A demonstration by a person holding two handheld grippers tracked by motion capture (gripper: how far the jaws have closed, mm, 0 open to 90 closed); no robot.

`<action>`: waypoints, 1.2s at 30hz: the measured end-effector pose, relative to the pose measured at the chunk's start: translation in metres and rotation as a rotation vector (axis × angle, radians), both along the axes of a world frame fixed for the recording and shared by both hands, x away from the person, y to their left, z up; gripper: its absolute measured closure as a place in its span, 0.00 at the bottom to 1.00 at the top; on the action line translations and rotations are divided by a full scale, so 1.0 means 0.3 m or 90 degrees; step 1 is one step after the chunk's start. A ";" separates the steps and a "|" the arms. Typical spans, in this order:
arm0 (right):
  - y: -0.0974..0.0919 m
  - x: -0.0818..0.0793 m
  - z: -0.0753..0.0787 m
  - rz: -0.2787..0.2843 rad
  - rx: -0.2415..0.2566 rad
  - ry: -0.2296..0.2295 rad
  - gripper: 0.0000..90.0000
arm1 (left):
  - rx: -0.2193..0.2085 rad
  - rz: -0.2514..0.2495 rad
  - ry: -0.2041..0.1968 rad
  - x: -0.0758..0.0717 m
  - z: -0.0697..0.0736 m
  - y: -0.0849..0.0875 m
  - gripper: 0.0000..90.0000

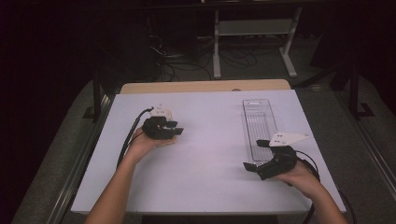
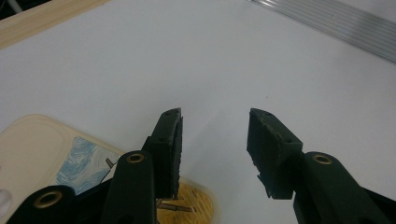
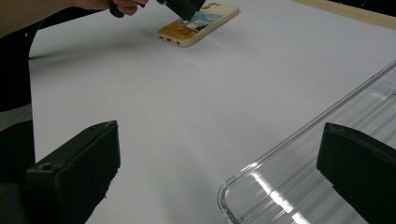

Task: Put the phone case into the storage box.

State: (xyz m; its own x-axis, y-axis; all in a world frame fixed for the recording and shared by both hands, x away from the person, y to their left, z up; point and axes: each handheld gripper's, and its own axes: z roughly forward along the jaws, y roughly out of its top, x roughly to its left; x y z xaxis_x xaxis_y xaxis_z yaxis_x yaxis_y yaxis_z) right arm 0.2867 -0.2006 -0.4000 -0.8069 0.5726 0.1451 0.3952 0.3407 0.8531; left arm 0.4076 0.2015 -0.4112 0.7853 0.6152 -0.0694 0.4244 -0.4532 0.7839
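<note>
The left gripper (image 1: 169, 129) hangs just above the phone case (image 3: 198, 24) on the white worktop (image 1: 205, 154), its jaws partly spread with nothing between them, probably to take its edge. The right gripper (image 1: 257, 155), spread wide, waits beside the clear tray (image 1: 259, 123).

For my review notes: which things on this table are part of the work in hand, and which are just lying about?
In the job:
- phone case, printed, flat on the table beneath the left gripper
- clear tray, beside the right gripper, whose jaws stand wide open

Lying about:
- white table cover
- wooden table edge
- cables on the floor
</note>
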 end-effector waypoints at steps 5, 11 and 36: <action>0.001 -0.001 0.000 0.001 -0.001 0.000 0.00 | 0.007 0.004 0.000 0.014 -0.020 -0.010 0.71; 0.001 -0.002 0.000 0.000 -0.003 0.000 0.00 | 0.039 0.002 0.000 0.025 -0.038 -0.018 0.85; 0.001 0.000 0.000 0.001 -0.002 0.000 0.00 | 0.096 0.020 0.058 0.031 -0.100 -0.053 1.00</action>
State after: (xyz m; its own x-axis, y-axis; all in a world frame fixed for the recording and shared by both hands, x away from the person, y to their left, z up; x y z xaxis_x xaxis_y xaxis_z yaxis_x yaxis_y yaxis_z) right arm 0.2865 -0.2003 -0.4001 -0.8075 0.5723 0.1429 0.3949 0.3444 0.8517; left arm 0.4169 0.1856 -0.4413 0.7599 0.6485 -0.0439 0.5064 -0.5483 0.6656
